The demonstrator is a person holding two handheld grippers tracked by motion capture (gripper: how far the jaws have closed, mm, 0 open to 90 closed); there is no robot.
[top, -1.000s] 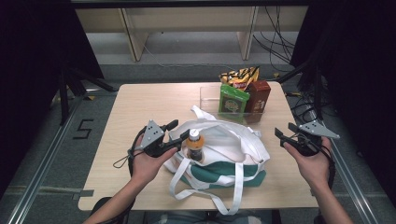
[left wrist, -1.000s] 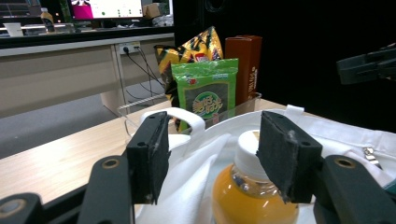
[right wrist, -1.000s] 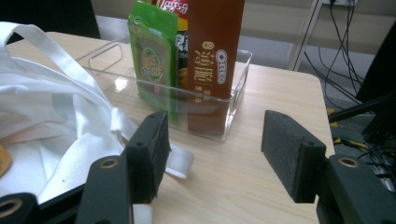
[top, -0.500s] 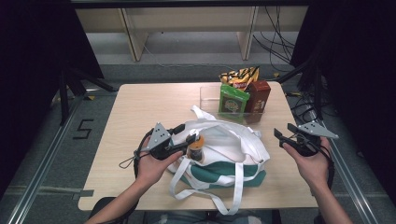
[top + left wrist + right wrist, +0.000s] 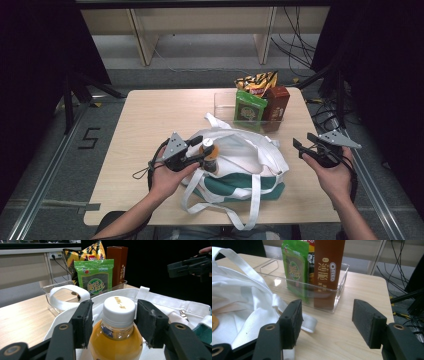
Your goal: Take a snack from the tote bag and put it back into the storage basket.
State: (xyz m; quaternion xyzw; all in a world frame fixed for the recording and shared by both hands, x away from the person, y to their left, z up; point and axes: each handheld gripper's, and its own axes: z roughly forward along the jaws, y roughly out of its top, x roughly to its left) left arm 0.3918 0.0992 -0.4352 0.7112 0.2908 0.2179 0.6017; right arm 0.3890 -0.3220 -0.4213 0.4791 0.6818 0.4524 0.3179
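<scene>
While the left gripper reaches in over the bag, its jaws have just been closing and now stand either side of the bottle, level with the white cap; the pads look close to the neck, but whether they actually press on it cannot be told from the left gripper view. Bottle: orange drink, upright, resting on the white-and-green bag near the middle of the table. Bag: lies flat, white straps trailing toward the near edge and one loop toward the tray. Tray: clear plastic, beyond the bag, holding a green packet, a brown box and a yellow snack bag, all standing upright. Right gripper: held well apart at the table's right edge, jaws spread with nothing between them, aimed toward the tray across bare tabletop.
</scene>
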